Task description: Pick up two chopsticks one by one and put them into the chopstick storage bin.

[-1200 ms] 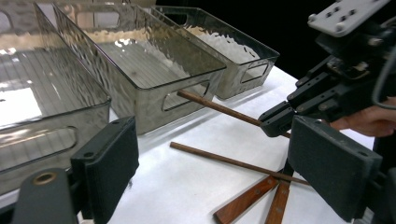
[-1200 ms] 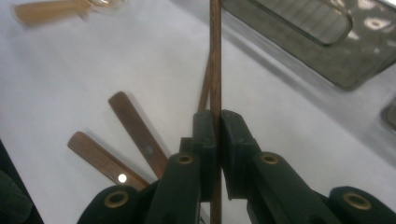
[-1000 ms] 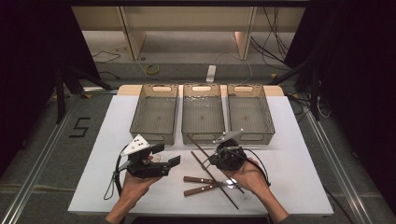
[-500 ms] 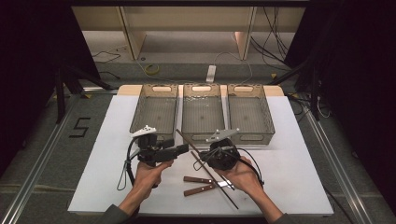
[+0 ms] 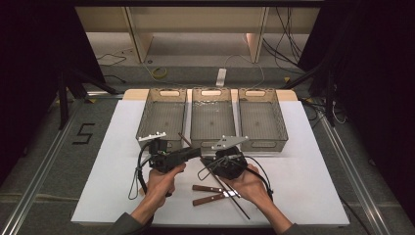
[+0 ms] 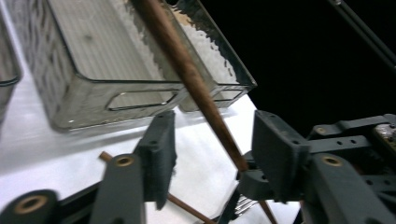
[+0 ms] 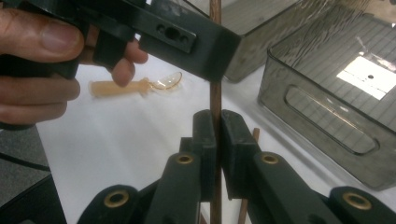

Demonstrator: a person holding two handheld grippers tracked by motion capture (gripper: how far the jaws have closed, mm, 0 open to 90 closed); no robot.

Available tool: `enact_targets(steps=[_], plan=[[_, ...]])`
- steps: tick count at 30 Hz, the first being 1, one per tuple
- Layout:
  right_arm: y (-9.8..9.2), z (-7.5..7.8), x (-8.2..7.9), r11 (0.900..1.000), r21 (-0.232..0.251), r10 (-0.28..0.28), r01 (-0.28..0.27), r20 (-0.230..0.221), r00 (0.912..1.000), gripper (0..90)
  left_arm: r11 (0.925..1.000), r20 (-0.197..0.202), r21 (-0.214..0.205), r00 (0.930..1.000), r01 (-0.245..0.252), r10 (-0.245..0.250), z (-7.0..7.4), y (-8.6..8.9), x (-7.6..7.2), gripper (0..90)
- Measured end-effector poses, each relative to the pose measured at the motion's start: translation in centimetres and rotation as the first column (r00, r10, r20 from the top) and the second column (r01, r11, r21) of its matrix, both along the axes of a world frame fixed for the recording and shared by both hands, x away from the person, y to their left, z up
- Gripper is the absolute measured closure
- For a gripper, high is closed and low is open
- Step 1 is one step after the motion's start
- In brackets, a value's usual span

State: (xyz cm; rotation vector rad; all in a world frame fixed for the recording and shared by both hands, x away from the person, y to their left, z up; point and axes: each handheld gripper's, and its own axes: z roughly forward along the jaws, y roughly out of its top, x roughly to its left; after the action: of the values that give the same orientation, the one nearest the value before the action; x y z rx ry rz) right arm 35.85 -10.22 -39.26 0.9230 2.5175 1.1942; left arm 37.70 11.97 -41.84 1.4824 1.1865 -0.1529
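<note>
Swung in from lower left, left tongs (image 6: 210,154) now half-shut round the chopstick (image 6: 187,70), pads not touching yet. Right tongs (image 7: 215,135) clamped on it mid-frame above the counter (image 5: 313,181), stick slanting toward upper left.

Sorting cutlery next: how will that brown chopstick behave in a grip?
The chopstick looks stiff, staying straight in the right claw. Thin and probably light. Being round and smooth, it may pivot or slip, and would likely roll on the table.
</note>
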Motion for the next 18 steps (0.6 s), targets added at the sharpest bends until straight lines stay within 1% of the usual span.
enact_targets(steps=[3, 6, 8, 13, 15, 17, 18], plan=[[0.15, 0.01, -0.06, 1.0000, 0.006, -0.001, 0.001, 0.007, 1.0000, 85.3, 0.9997, 0.009, -0.020, 0.9999, 0.010, -0.010, -0.08, -0.06, -0.03, 56.4], [0.26, -0.02, -0.11, 0.9999, 0.011, -0.001, 0.001, 0.013, 0.9999, 85.3, 0.9991, 0.003, -0.033, 0.9996, 0.026, -0.026, -0.26, -0.14, -0.06, 60.7], [0.36, -0.06, -0.14, 0.9999, 0.012, 0.001, -0.002, 0.013, 0.9999, 85.3, 0.9987, 0.000, -0.043, 0.9996, 0.029, -0.029, -0.29, -0.11, -0.05, 63.9], [0.51, -0.17, -0.23, 0.9998, 0.020, -0.001, 0.000, 0.023, 0.9997, 85.3, 0.9978, -0.004, -0.065, 0.9998, 0.017, -0.017, -0.39, 0.18, 0.01, 71.0], [0.51, -0.14, -0.27, 0.9996, 0.027, -0.004, 0.003, 0.026, 0.9997, 85.3, 0.9967, -0.009, -0.078, 0.9997, 0.022, -0.023, -0.44, 0.22, 0.04, 73.4], [0.51, -0.12, -0.30, 0.9996, 0.028, -0.002, 0.001, 0.030, 0.9996, 85.3, 0.9965, -0.004, -0.080, 0.9997, 0.023, -0.023, -0.45, 0.28, 0.01, 75.7], [0.51, -0.11, -0.31, 0.9996, 0.029, -0.003, 0.002, 0.033, 0.9995, 85.3, 0.9956, -0.007, -0.090, 0.9997, 0.024, -0.025, -0.44, 0.33, 0.02, 76.4]])
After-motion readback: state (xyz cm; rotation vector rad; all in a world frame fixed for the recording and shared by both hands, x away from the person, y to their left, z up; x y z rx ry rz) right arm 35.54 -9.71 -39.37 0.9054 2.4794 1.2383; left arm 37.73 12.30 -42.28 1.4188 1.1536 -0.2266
